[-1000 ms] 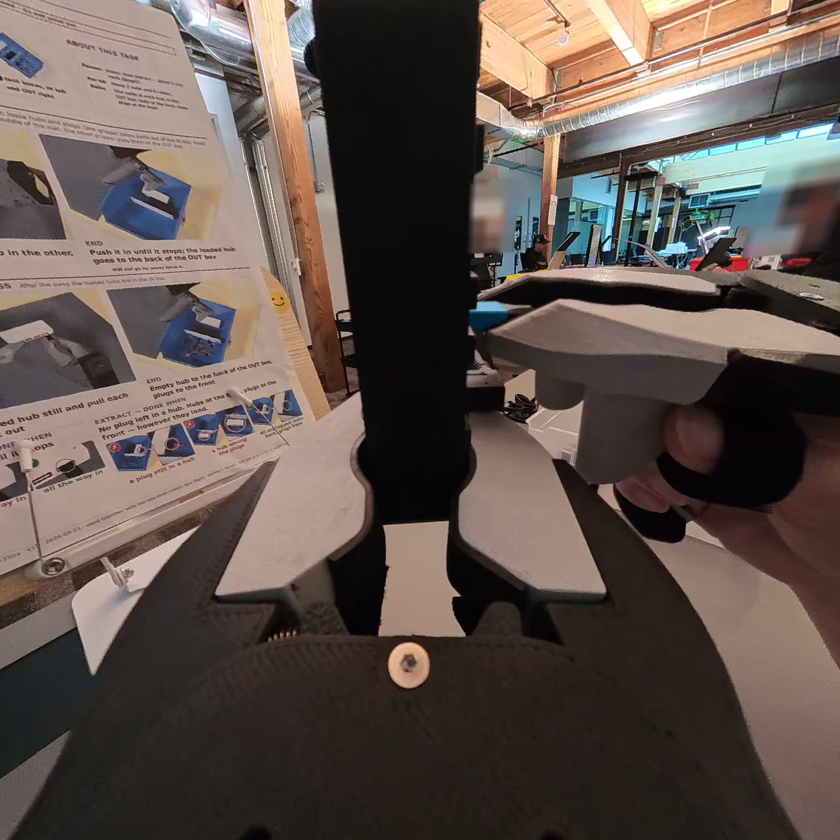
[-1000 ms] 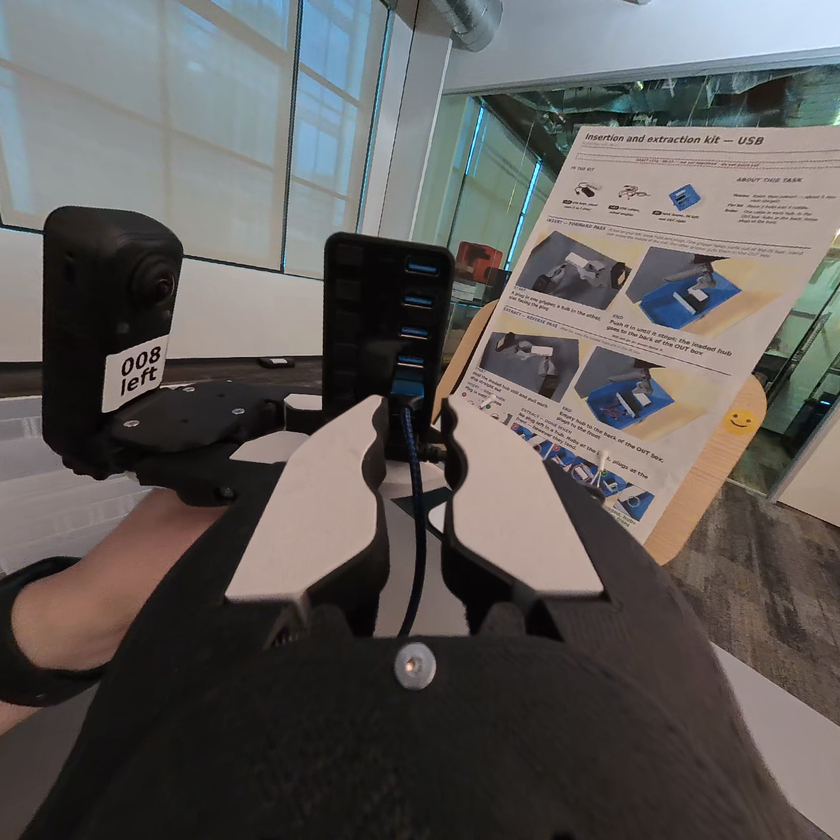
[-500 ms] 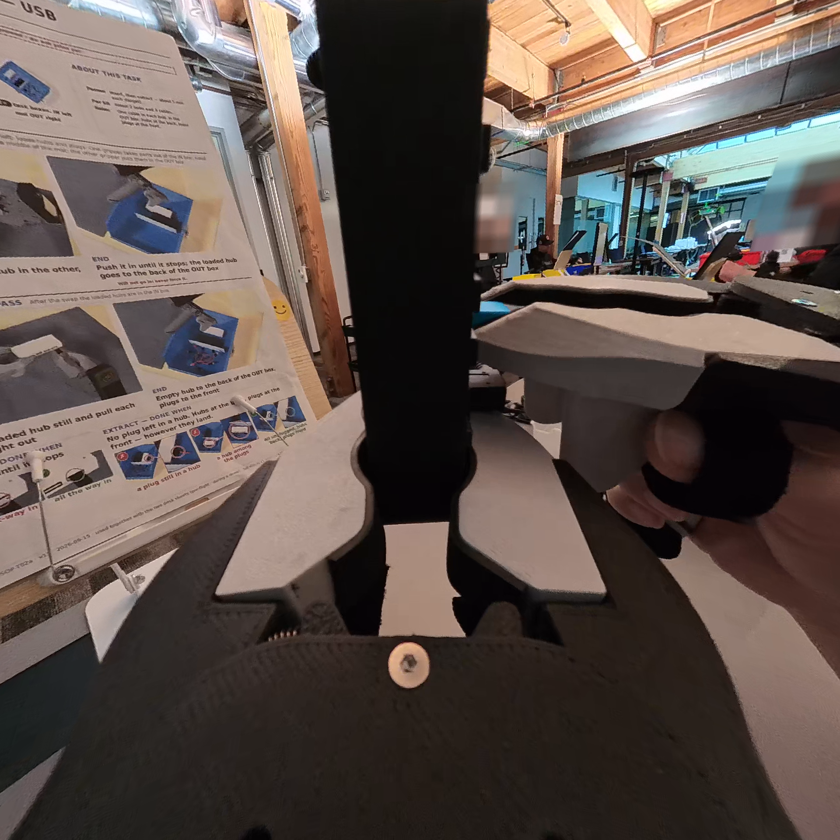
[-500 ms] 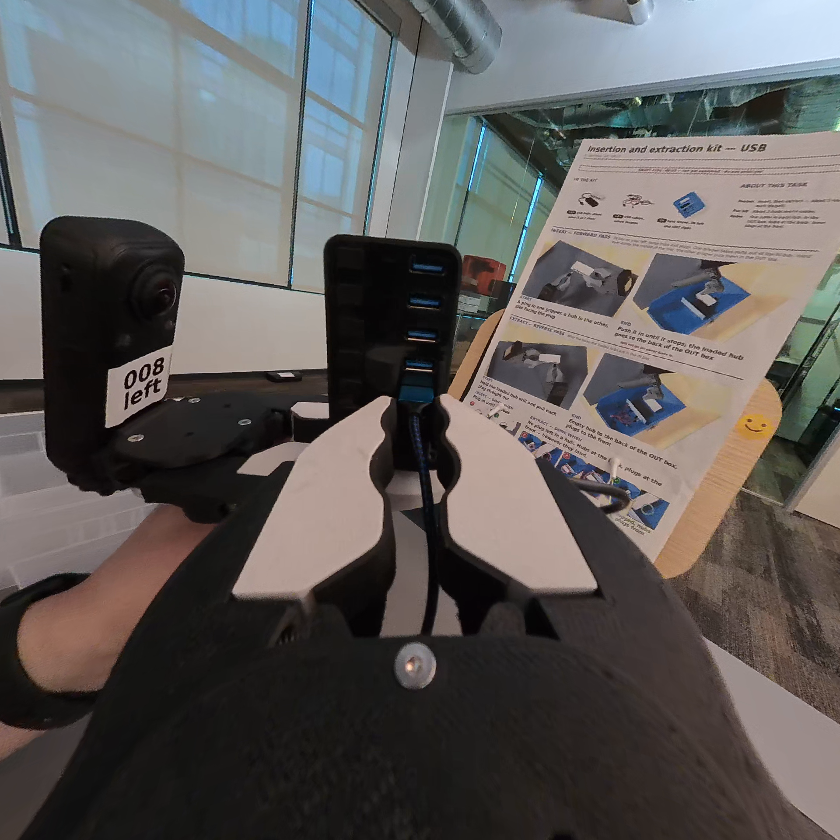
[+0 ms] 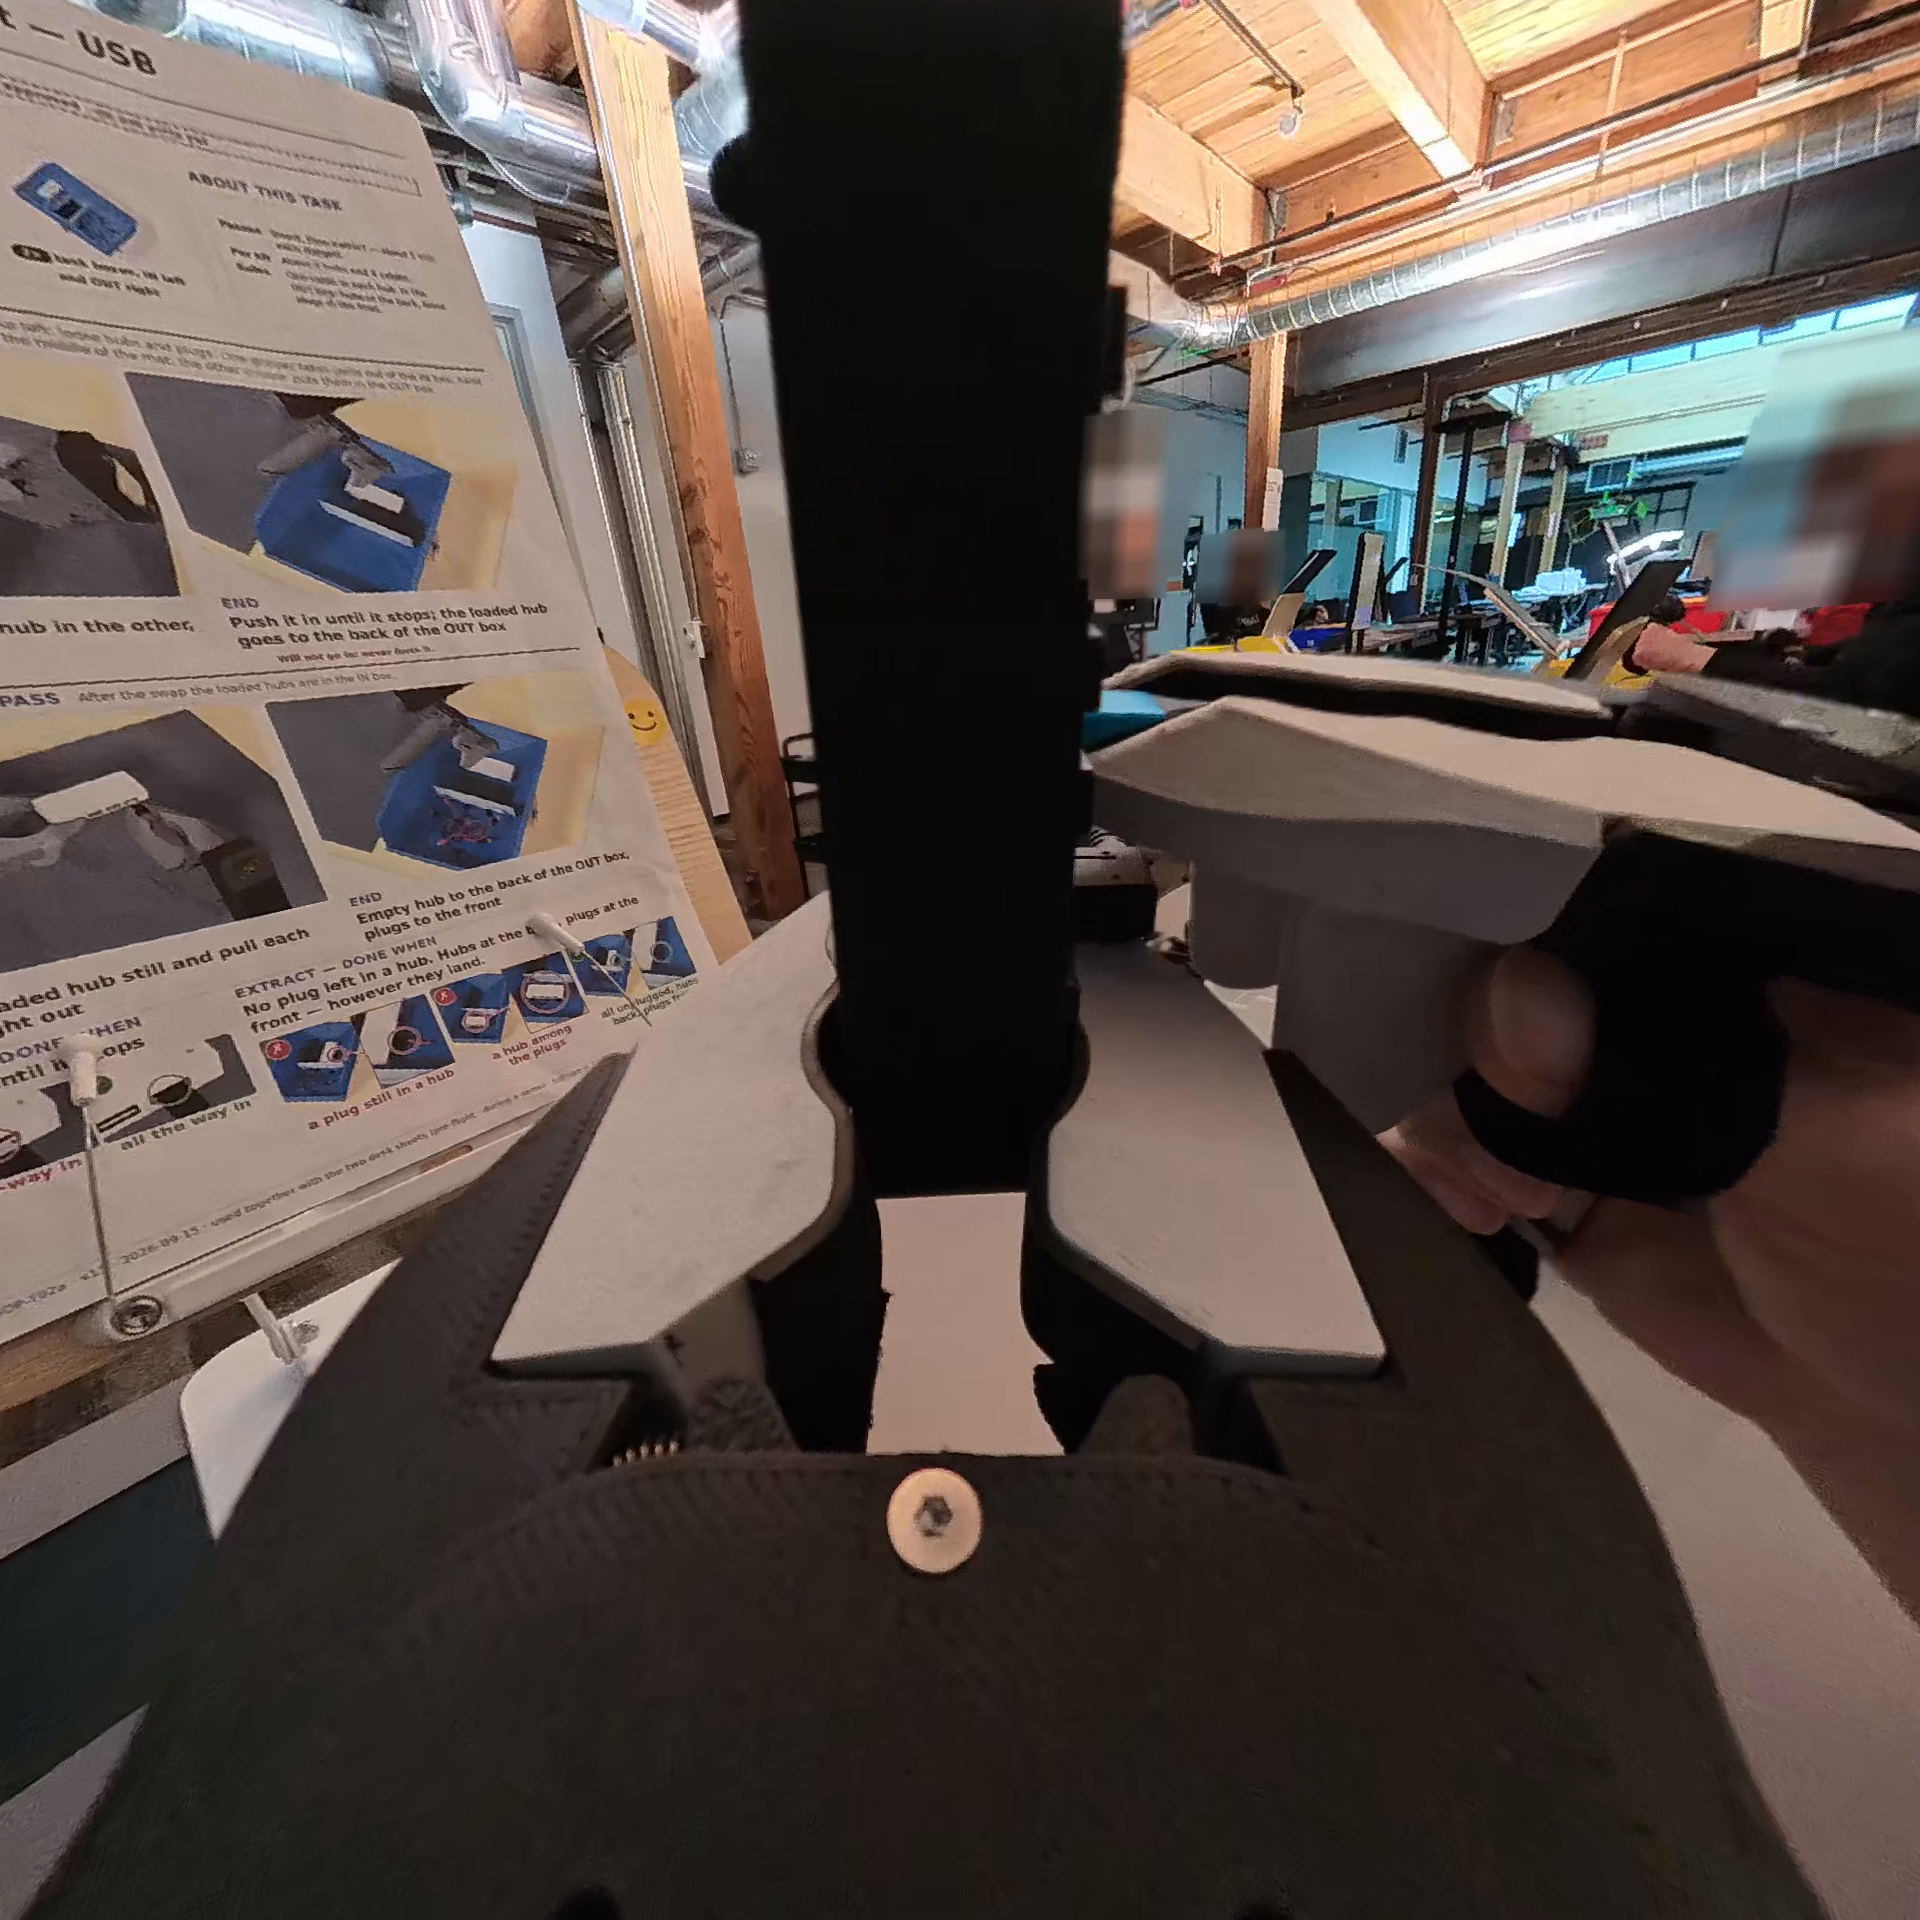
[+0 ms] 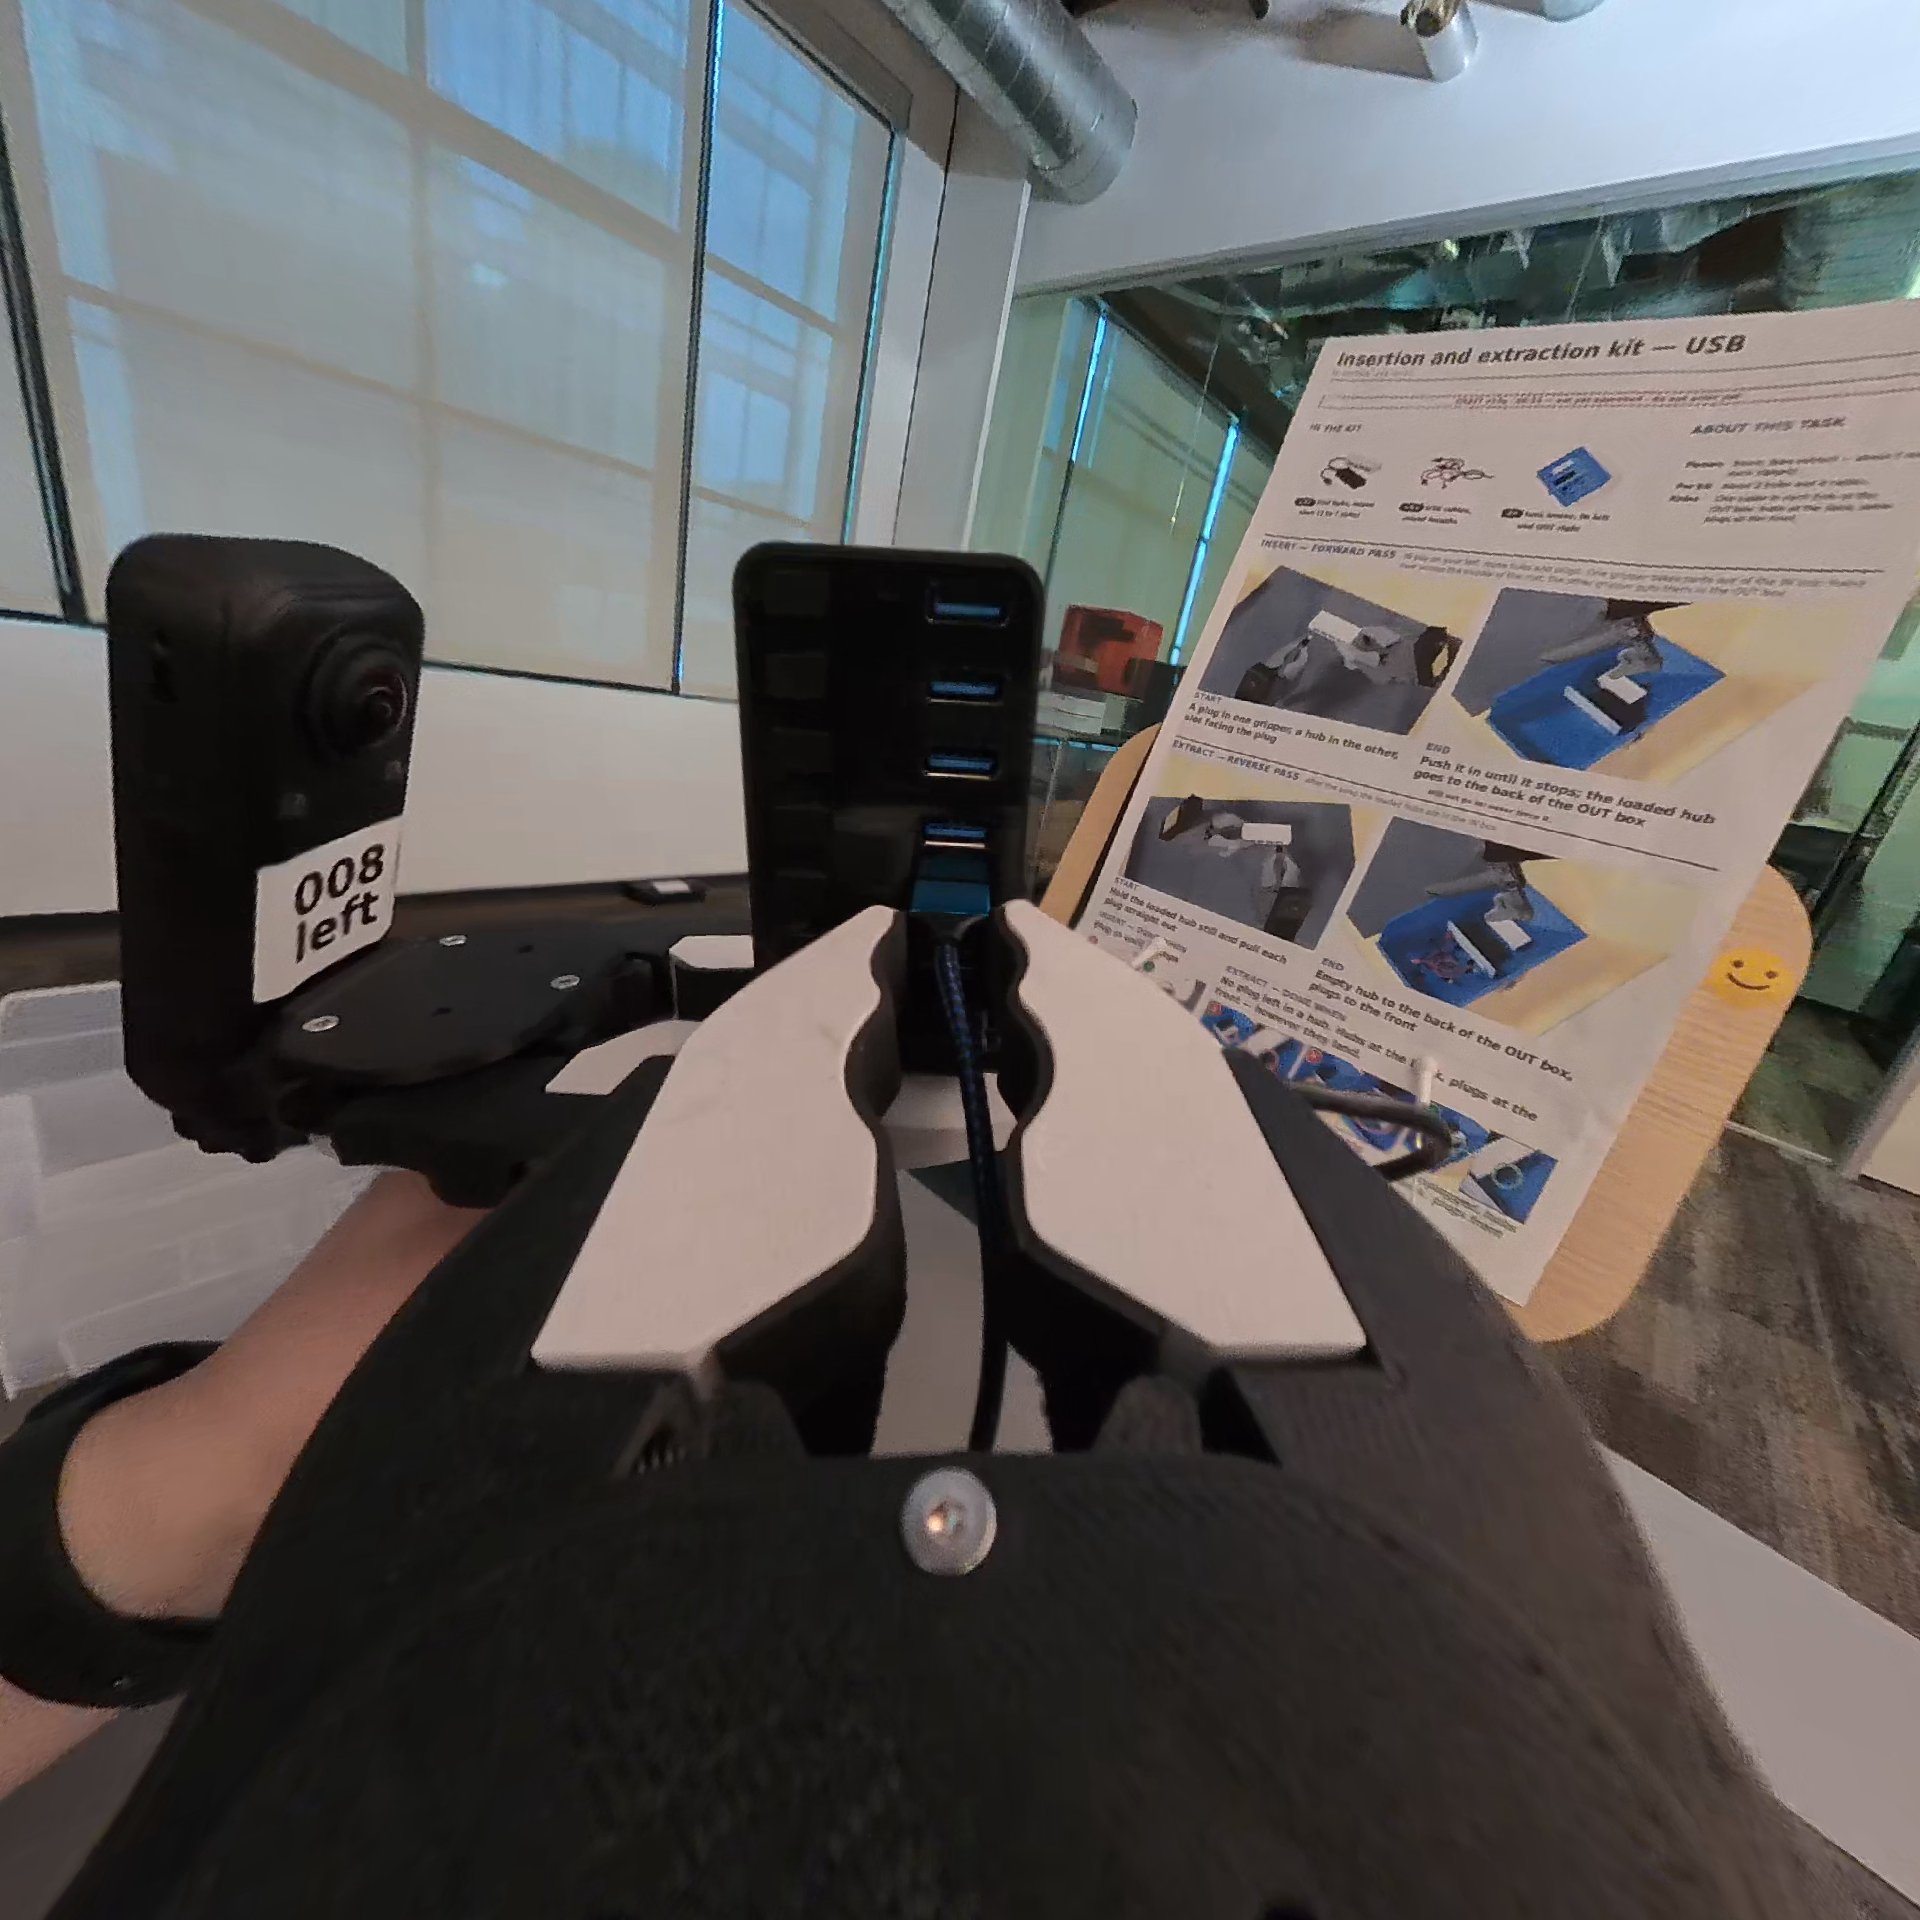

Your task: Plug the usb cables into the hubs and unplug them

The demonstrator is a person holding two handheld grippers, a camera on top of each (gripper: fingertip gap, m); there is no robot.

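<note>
The left gripper (image 5: 940,1049) stands clamped on the lower end of a tall black plastic USB hub (image 5: 935,540), its grey fingers (image 5: 717,1122) pressed to both sides, the hub rising upright toward twelve o'clock out of the left wrist view. At three o'clock the right gripper (image 5: 1132,727) reaches in sideways, held by a hand (image 5: 1714,1226) in a black fingerless glove.

In the right wrist view the same hub (image 6: 831,748) shows a column of blue ports, and a blue metal USB plug (image 6: 951,878) sits in the lowest visible port. The right gripper (image 6: 951,940) is drawn narrow around the plug's rear, the dark braided cable (image 6: 971,1143) running back between its fingers toward six o'clock. At nine o'clock stands the left gripper's black camera (image 6: 260,790) with a white label. At two o'clock a printed instruction sheet (image 6: 1538,790) leans on a wooden board (image 6: 1704,1174).
</note>
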